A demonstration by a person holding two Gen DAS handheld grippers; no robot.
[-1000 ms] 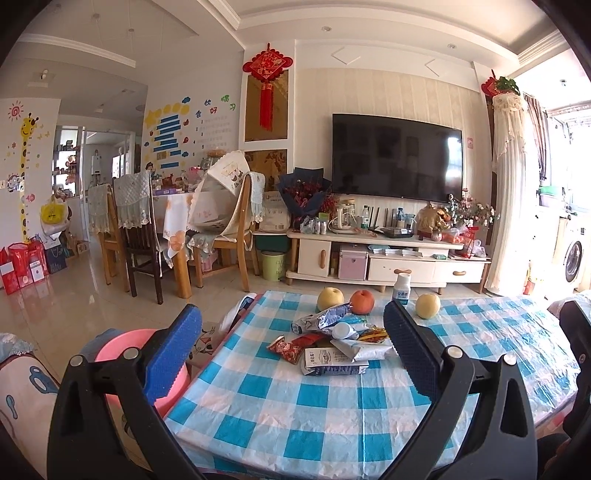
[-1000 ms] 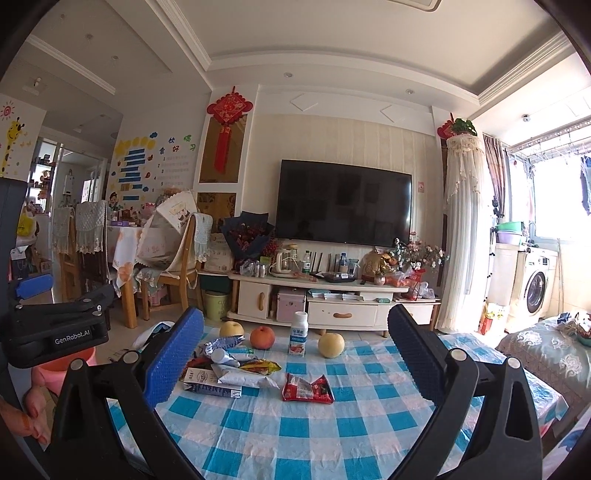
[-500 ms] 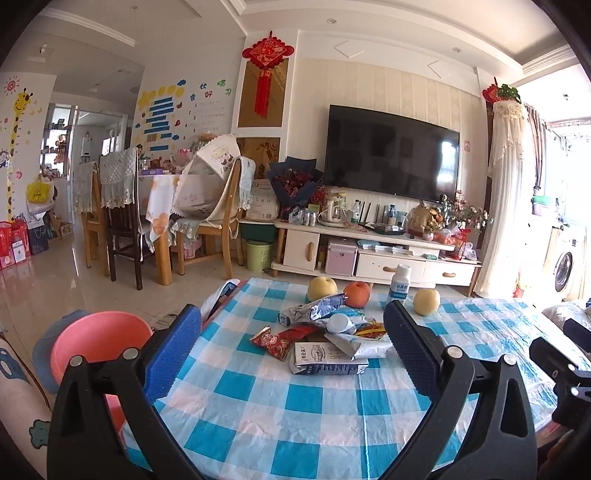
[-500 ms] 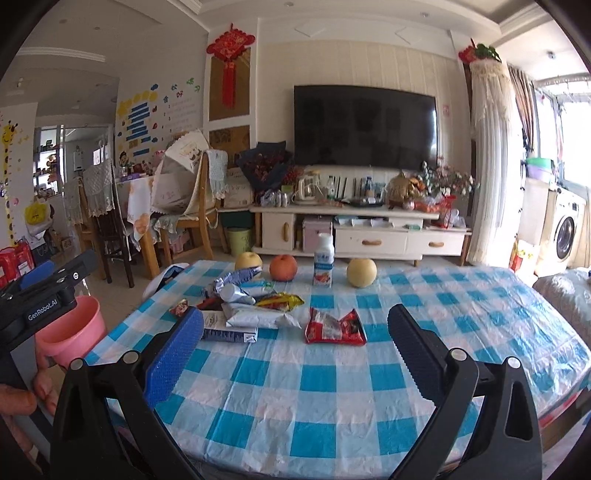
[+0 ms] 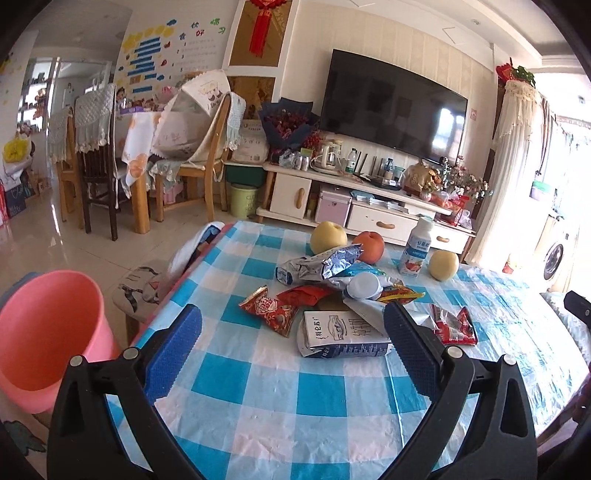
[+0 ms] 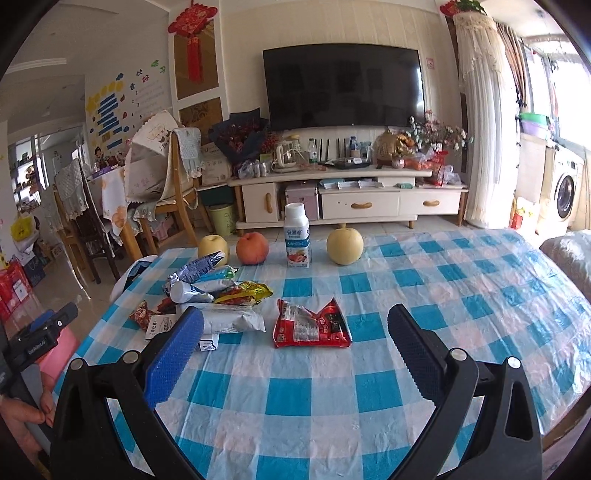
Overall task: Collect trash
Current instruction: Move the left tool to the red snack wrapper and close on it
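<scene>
Both grippers — left (image 5: pixel 291 343) and right (image 6: pixel 295 347) — gape wide, empty; red wrapper (image 6: pixel 310 325) looks light, crinkly, slippery — pinch a raised crumpled edge

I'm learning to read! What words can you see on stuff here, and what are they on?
"GenRobot.AI", small and tilted: on the left gripper body in the right wrist view.
"AMYOGAC", roughly; it is small: on the yogurt bottle, with two Chinese characters above, too small to be sure of.
Large Chinese characters on the flattened milk carton: too blurred to quote.
Red snack wrapper: print too small.
Wall stickers: three Chinese characters, unclear.
</scene>
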